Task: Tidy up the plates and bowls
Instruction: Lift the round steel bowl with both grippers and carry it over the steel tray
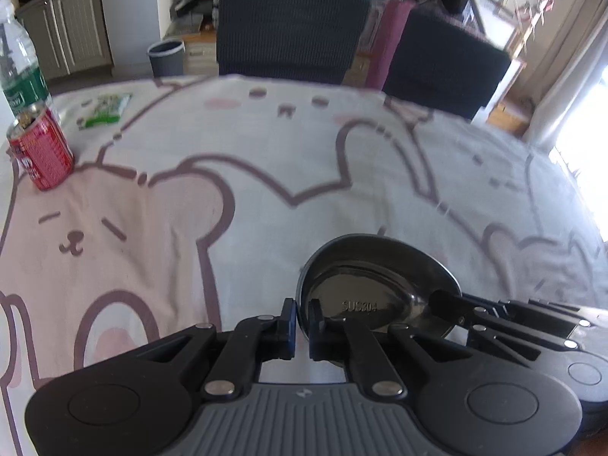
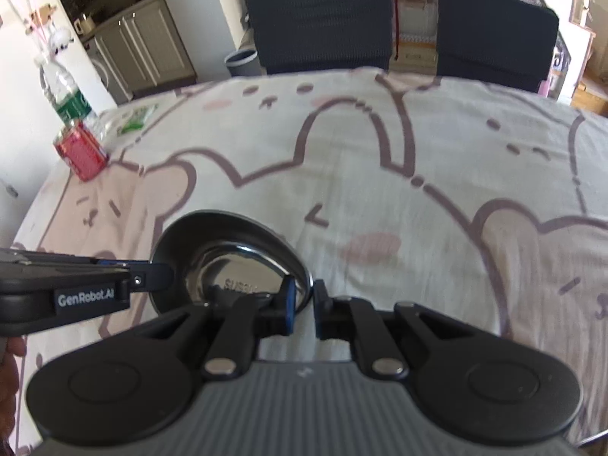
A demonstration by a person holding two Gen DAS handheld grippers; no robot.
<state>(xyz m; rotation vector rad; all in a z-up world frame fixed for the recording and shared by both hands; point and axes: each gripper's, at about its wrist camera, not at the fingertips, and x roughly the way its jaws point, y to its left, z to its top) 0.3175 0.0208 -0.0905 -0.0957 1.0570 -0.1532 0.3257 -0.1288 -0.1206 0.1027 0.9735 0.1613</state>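
Because each clamps an opposite rim, the left gripper [image 1: 302,328] and right gripper [image 2: 302,306] share the steel plate [image 1: 364,285] near the table's [image 1: 266,159] near edge, probably to lift it level.

The near rim of the steel dish [image 1: 364,266] was hidden behind the left gripper [image 1: 302,328]. The bottle [image 1: 19,72] was cut off by the left edge, its label too blurred to read. The dish stamp was half covered in the right wrist view.
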